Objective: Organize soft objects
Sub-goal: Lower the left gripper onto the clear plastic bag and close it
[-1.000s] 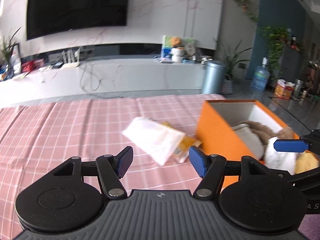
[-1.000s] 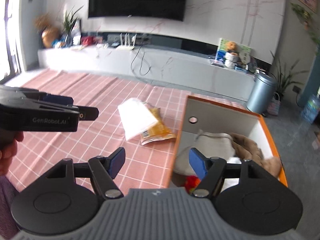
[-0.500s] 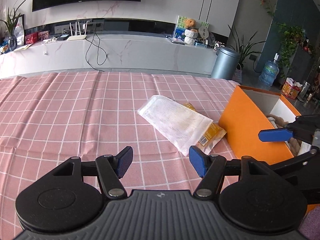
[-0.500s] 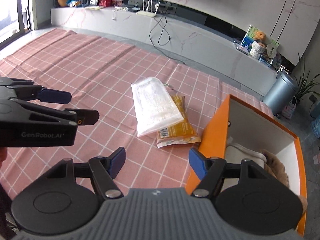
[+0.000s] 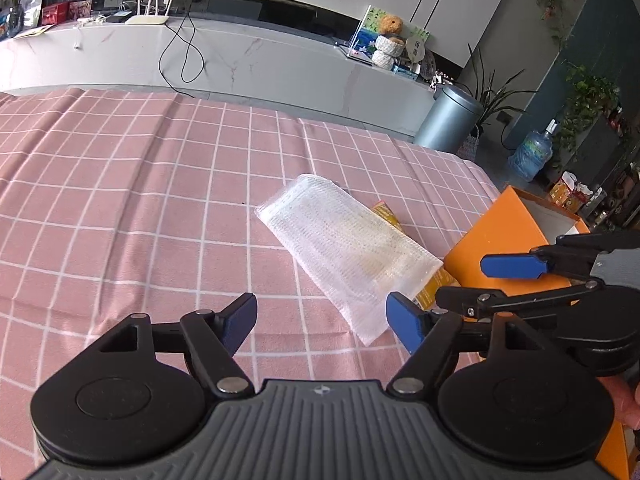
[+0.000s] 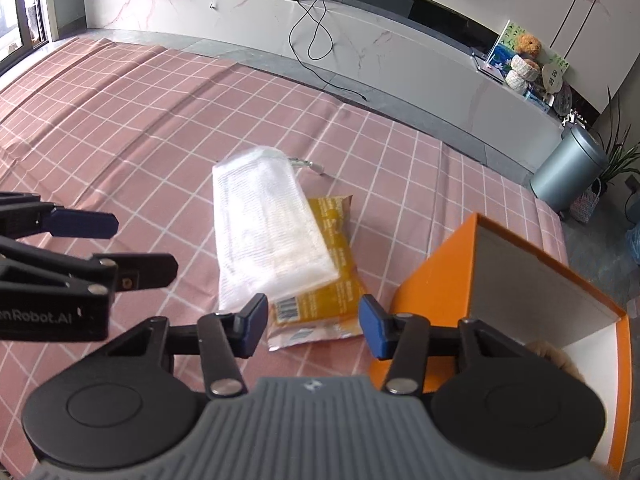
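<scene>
A white mesh pouch [image 5: 344,240] lies on the pink checked tablecloth [image 5: 120,200], partly over a yellow snack packet [image 6: 328,280]. The pouch also shows in the right wrist view [image 6: 268,236]. An orange box [image 6: 500,276] stands to the right, a bit of brown plush [image 6: 556,360] showing inside. My left gripper [image 5: 322,320] is open and empty, just short of the pouch's near end. My right gripper [image 6: 312,320] is open and empty, its fingers either side of the packet's near end, just above it.
The orange box [image 5: 500,232] stands close on the right, at the cloth's right edge. Beyond the table are a long white cabinet [image 5: 240,52], a grey bin [image 5: 448,124] and plants. Each gripper shows in the other's view: the right [image 5: 520,280], the left [image 6: 80,248].
Both grippers have tilted down and moved in toward the pouch and packet. The right one has left the box and now frames the packet. Both stay open.
</scene>
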